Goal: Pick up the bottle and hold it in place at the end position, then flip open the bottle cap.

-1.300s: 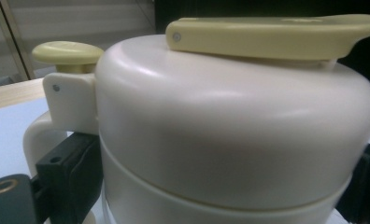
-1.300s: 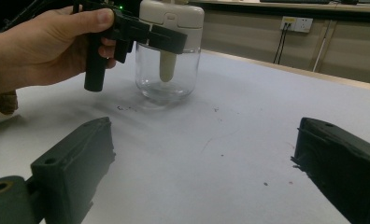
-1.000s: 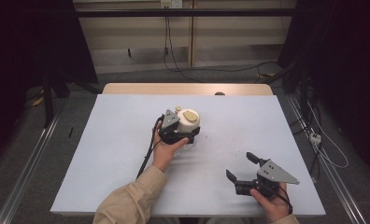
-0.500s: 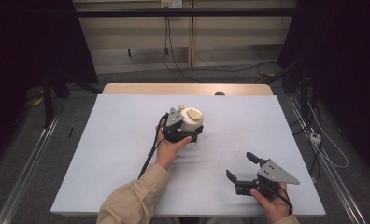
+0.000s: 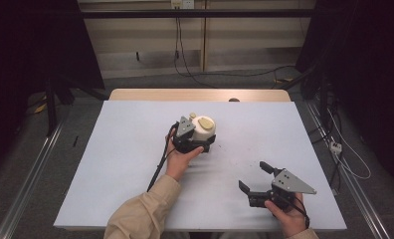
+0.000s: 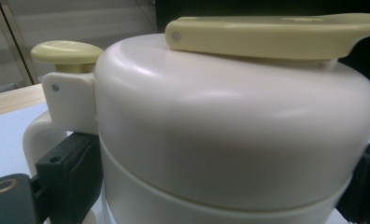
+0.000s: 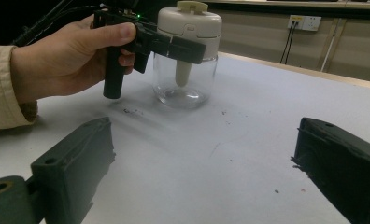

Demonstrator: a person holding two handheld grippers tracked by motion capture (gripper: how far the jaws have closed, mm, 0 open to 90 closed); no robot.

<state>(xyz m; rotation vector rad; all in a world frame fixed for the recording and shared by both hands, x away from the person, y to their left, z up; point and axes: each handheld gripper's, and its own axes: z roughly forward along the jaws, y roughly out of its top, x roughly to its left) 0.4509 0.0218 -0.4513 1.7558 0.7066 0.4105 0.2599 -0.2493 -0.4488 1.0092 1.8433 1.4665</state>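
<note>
A clear glass jar (image 5: 203,127) with a cream pump lid stands near the middle of the white table (image 5: 120,169). My left gripper (image 5: 204,137) is shut on the jar at its lid, one jaw on each side. In the left gripper view the cream lid (image 6: 230,116) sits between the black jaws, with its pale yellow lever on top. The right gripper view shows the jar (image 7: 187,79) with its glass base at the table surface, held by the left gripper (image 7: 188,49) and a hand. My right gripper (image 5: 252,176) stands open near the front right, nothing between its jaws (image 7: 206,168).
The table's bare wooden strip (image 5: 200,94) runs along the far edge. Small dark specks (image 7: 131,111) lie on the sheet in front of the jar. Cables and rails run on the floor around the table.
The left gripper and the jar it holds have shifted slightly to the right. The right gripper has stayed in place, still open.
</note>
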